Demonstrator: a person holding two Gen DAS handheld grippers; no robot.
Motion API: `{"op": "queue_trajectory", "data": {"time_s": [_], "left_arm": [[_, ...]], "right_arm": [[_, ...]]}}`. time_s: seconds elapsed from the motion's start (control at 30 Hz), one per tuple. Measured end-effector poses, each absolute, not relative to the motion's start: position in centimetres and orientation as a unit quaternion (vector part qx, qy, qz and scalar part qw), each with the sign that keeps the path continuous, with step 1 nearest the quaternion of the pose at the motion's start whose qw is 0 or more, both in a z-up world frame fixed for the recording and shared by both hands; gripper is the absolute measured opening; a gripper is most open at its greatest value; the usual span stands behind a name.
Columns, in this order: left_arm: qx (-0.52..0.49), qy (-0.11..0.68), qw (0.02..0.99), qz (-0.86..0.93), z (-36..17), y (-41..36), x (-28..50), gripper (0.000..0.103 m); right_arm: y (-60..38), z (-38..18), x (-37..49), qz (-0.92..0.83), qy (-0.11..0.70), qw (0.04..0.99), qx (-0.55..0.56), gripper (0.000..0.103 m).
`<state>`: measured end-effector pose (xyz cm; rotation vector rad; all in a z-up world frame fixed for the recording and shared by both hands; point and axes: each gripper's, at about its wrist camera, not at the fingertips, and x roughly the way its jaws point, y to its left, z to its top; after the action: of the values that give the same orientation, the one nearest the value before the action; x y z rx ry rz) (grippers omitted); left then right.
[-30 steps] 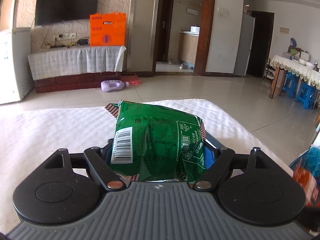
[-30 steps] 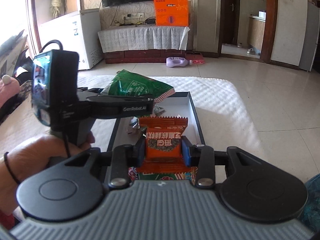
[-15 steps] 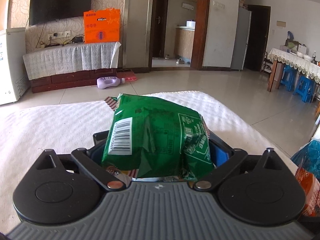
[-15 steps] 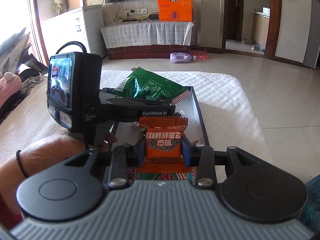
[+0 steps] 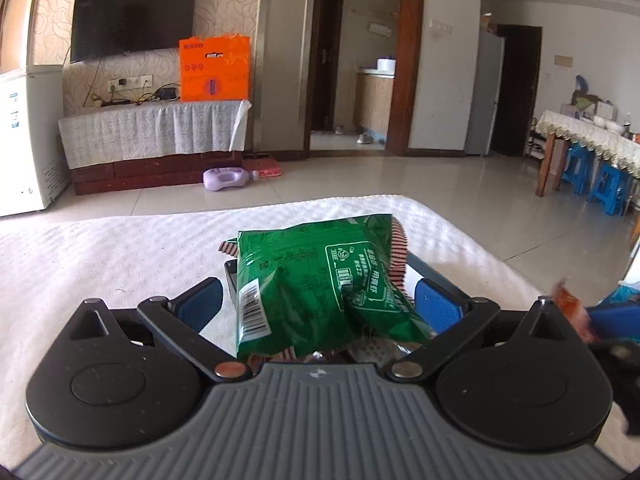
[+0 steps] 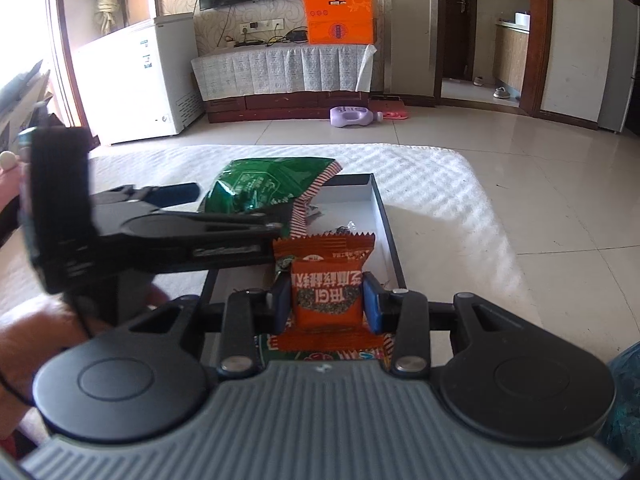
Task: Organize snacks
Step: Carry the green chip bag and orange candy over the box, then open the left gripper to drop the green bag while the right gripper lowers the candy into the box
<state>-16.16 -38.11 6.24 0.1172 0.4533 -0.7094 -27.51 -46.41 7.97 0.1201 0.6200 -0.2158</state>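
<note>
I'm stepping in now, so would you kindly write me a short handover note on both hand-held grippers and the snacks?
Left hand-held gripper: jaws wide, pads clear of the green snack bag, which lies in the dark-rimmed tray.
Right hand-held gripper: shut on the orange snack packet, held above the tray's near end.
Done: green bag released.
Left: place the orange packet; other wrapped snacks sit in the tray.

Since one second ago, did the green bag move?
Yes. The green bag now lies lower, its end resting in the tray; the left gripper has let go.
</note>
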Motion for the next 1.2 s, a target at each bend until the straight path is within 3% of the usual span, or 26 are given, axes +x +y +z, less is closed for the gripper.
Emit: {"op": "queue_trajectory", "data": {"time_s": [0.7,1.2], "left_arm": [[0.118,0.186,0.916,-0.335,6.0,-33.7,-24.6,0.103],[0.123,0.187,0.906,-0.360,4.8,-34.6,-28.7,0.103]], "right_arm": [[-46.2,9.0,-27.5,-0.084,0.255,0.958,0.097,0.040],[-45.5,6.7,-24.6,-0.082,0.288,0.950,0.091,0.040]]}}
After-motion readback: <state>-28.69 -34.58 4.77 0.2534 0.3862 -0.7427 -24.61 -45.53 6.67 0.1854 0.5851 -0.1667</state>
